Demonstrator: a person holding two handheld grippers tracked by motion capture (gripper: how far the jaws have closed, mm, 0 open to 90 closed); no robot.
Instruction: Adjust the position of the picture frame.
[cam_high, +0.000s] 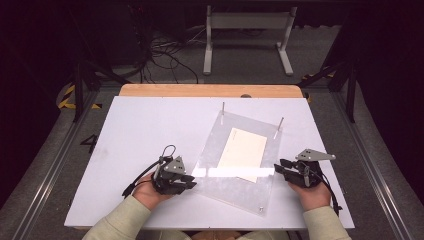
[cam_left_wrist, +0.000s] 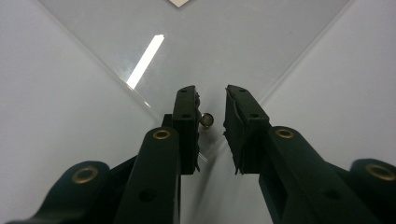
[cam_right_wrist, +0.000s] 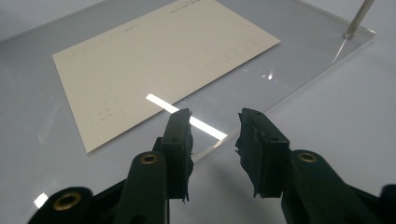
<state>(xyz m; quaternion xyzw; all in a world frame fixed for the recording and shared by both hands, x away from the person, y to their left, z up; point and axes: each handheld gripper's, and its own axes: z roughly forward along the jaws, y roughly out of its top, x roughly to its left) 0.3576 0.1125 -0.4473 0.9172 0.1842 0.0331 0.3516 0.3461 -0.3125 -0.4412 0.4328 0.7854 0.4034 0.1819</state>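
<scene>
Left jaws: the left gripper (cam_left_wrist: 211, 112) has its two black jaws parted with nothing between the pads; a small brass-coloured stud (cam_left_wrist: 206, 120) shows in the gap, just beside the left pad.
Right jaws: the right gripper (cam_right_wrist: 215, 133) is likewise parted and holds nothing; its tips hang over the near edge of the clear sheet (cam_right_wrist: 299, 60).
Left gripper, seen from above: held in the person's left hand (cam_high: 150, 192) at the sheet's left edge, pointing right.
Right gripper, seen from above: held in the right hand (cam_high: 314, 194) at the sheet's right edge, pointing left.
Clear sheet: one transparent plate (cam_high: 215, 165), lying turned at an angle on the white table (cam_high: 140, 125), between the two grippers.
Card: one cream card (cam_high: 244, 150) on the sheet, toward its far half.
Writing: faint printed lines and small boxes on the card (cam_right_wrist: 154, 60); too small to read.
Posts: two thin metal pins stand upright at the sheet's far corners, one left (cam_high: 222, 108) and one right (cam_high: 281, 124); one of them (cam_right_wrist: 357, 18) shows near the right gripper.
Corner fittings: one small fastener (cam_high: 260, 208) at the sheet's near corner.
Glare: a bright strip of reflected light crosses the sheet.
</scene>
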